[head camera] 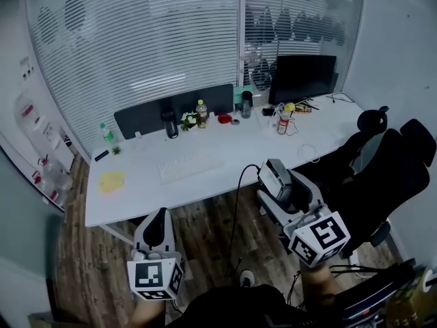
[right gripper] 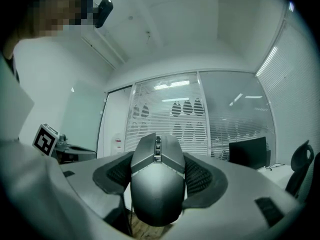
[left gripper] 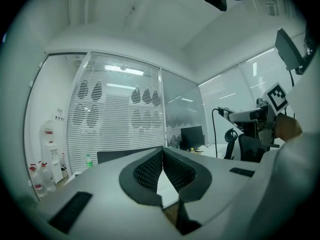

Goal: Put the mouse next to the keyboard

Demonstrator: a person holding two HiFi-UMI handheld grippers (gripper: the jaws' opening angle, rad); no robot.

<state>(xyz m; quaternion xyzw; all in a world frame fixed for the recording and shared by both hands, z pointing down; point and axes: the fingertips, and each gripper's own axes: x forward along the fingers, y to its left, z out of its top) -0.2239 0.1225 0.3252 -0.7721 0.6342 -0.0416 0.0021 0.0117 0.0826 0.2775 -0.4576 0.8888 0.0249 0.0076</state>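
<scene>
A white keyboard lies on the white desk, left of its middle. My right gripper hangs in front of the desk's near edge, over the wooden floor, and is shut on a grey wired mouse. The mouse's black cable drops toward the floor. In the right gripper view the mouse fills the gap between the two black pads. My left gripper is lower left, also short of the desk. Its jaws meet with nothing between them.
At the desk's back stand a black divider panel, a dark monitor, several bottles and small items. A yellow note lies at the left end. Black office chairs stand to the right.
</scene>
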